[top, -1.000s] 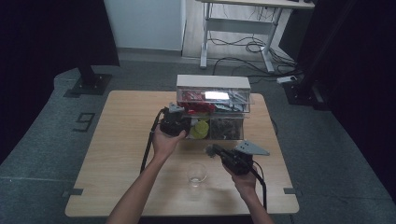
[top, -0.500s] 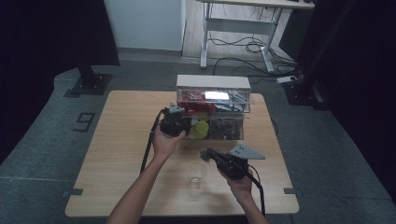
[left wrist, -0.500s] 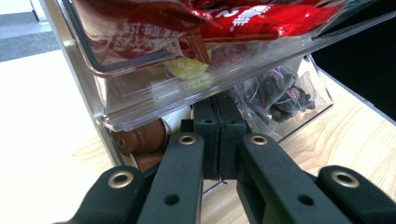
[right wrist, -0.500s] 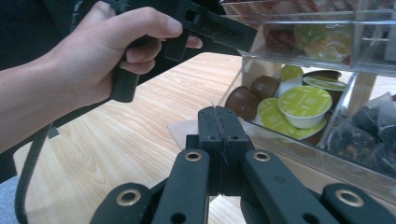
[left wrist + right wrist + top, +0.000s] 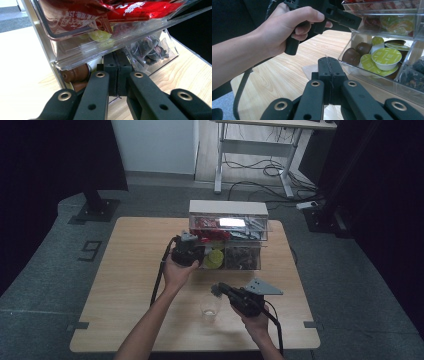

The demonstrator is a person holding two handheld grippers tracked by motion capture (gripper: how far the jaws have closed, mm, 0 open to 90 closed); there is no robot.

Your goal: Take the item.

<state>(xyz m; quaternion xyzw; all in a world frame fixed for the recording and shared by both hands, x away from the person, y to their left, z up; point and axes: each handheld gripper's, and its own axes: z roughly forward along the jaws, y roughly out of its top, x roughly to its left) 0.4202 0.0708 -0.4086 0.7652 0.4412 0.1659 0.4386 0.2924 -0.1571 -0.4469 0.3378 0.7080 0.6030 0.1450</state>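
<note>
Beyond the left gripper [image 5: 199, 254] and the far edge of the wooden table [image 5: 130, 270], a grey speckled floor [image 5: 45, 285] runs to a pale wall panel [image 5: 155, 145]. Up and to the right of that claw stands a white-framed desk [image 5: 260, 155] with a tangle of cables [image 5: 262, 172] beneath it. Black curtains [image 5: 45, 165] darken both sides of the room, and a black stand base [image 5: 92, 210] sits off to the claw's upper left

A metal desk frame [image 5: 260, 157] with loose cables [image 5: 260, 170] beneath it is seen beyond the wooden table [image 5: 125, 270]; a dark stand base [image 5: 95, 207] is set on the grey floor [image 5: 45, 285].
</note>
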